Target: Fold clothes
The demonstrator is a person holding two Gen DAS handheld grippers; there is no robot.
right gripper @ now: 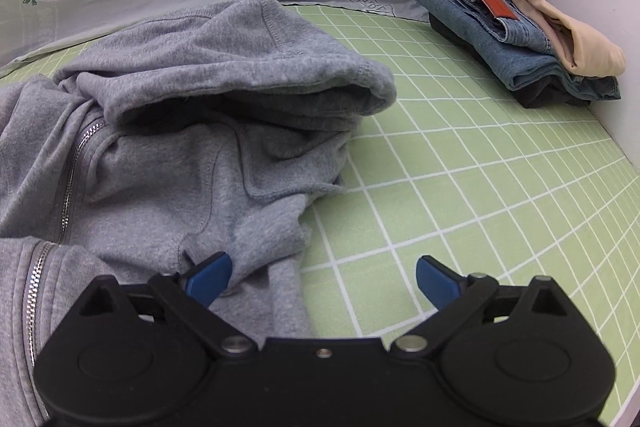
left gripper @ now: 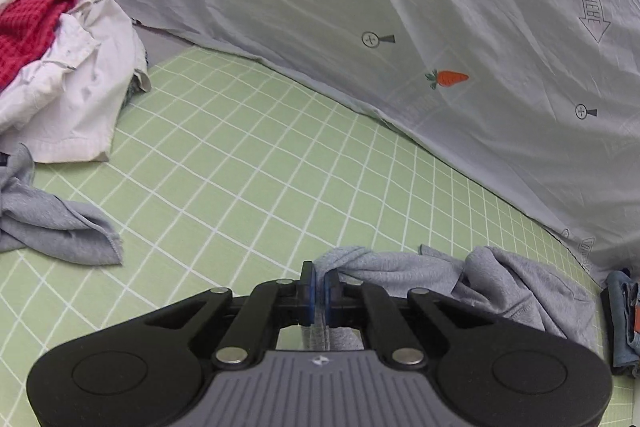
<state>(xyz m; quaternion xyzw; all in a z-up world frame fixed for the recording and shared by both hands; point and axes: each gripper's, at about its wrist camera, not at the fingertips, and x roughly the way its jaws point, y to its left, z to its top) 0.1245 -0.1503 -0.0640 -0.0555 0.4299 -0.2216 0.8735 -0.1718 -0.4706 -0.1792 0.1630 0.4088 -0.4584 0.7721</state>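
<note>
A grey zip hoodie (right gripper: 192, 131) lies crumpled on the green checked sheet (right gripper: 460, 187), hood up and towards the back, zipper at the left. My right gripper (right gripper: 324, 279) is open, its left blue pad over the hoodie's lower edge, its right pad over bare sheet. In the left wrist view, my left gripper (left gripper: 320, 291) is shut on a fold of the grey hoodie (left gripper: 460, 279), which trails off to the right. Another part of grey fabric (left gripper: 52, 223) lies at the left.
A pile of unfolded white and red clothes (left gripper: 60, 75) sits at the back left. A folded stack of jeans, a beige garment and a dark one (right gripper: 524, 35) sits at the back right by a white wall. A pale printed sheet (left gripper: 400, 27) hangs behind.
</note>
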